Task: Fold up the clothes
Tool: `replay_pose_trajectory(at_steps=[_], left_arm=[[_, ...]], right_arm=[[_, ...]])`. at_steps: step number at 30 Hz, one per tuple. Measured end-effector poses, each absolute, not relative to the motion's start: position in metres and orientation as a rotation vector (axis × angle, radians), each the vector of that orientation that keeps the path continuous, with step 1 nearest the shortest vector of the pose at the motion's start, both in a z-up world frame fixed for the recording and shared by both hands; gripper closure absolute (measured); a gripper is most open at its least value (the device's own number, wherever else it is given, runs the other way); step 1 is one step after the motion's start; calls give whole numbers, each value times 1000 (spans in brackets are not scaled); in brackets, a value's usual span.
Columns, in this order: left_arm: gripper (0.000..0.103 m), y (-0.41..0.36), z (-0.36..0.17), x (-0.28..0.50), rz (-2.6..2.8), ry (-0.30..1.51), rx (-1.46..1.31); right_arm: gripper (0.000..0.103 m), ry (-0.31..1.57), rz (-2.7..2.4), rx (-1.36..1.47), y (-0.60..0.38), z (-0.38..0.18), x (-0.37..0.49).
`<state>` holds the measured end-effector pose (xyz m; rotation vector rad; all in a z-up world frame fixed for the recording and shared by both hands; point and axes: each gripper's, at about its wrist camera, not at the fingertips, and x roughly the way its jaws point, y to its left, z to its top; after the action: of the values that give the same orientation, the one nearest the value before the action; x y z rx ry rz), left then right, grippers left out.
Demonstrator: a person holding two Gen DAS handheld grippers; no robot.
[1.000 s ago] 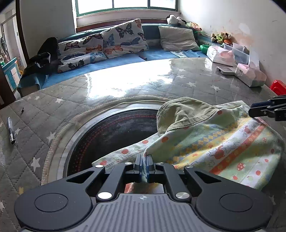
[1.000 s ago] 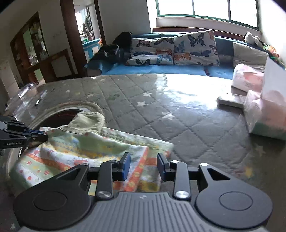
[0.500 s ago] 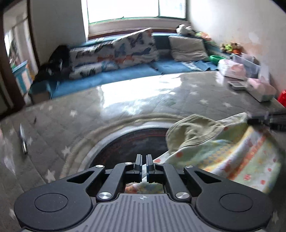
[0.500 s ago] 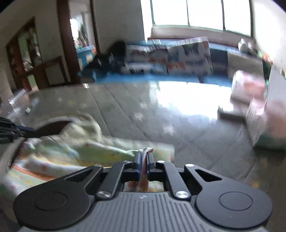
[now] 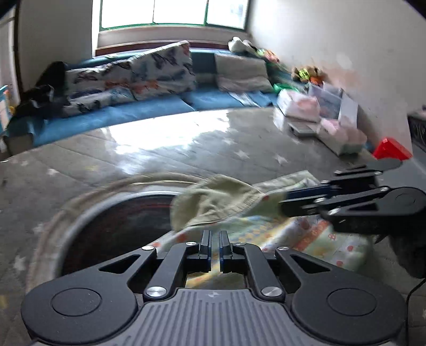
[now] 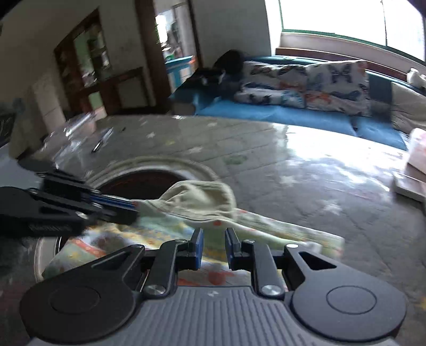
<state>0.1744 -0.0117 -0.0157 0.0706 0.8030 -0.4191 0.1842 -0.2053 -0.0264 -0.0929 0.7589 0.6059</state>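
Left tongs (image 5: 214,235) are pinched almost completely together, just a sliver between the pads. In the left wrist view I can't see cloth in that sliver, but from the right wrist view the tips of those same tongs (image 6: 133,206) sit right at the edge of the garment's green hood (image 6: 198,198), so whether they actually have fabric is hard to call through the blur. Right tongs (image 6: 213,238) show a narrow gap that's opening up, with nothing pressed between the pads; the printed cloth just lies underneath them.

The garment (image 5: 314,237) is a little patterned kids' top, pastel with red and orange spots. It lies flat on the tabletop (image 5: 165,159) right in front of both tongs, half draped over a round dark opening (image 5: 117,223) with a pale rim. Its far edge ends in a fairly straight fold line on the right (image 6: 314,234).

Both tongs angle downward over the cloth and point toward each other from opposite sides, the right one (image 5: 282,206) reaching in across the garment.

Beyond the garment the quilted star-pattern surface is open all the way to its curved far edge. A pen (image 6: 97,146) lies off to the left; boxes and packets (image 5: 332,125) crowd the right edge by the wall. Further back there's a blue couch (image 5: 149,111) with butterfly pillows (image 5: 149,71) under a bright window (image 5: 173,12).
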Motion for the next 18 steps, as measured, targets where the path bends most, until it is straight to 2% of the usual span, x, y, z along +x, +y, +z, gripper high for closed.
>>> replay_pose_trajectory(at_steps=[11,18], left_arm=[[96,-6,-37,213,-345,844,-9],[96,-4,-35,217,-341,855,-27]], right_arm=[[84,744,583,-55,-184,-43,212],[78,749,628,-109,-195,-25,192]])
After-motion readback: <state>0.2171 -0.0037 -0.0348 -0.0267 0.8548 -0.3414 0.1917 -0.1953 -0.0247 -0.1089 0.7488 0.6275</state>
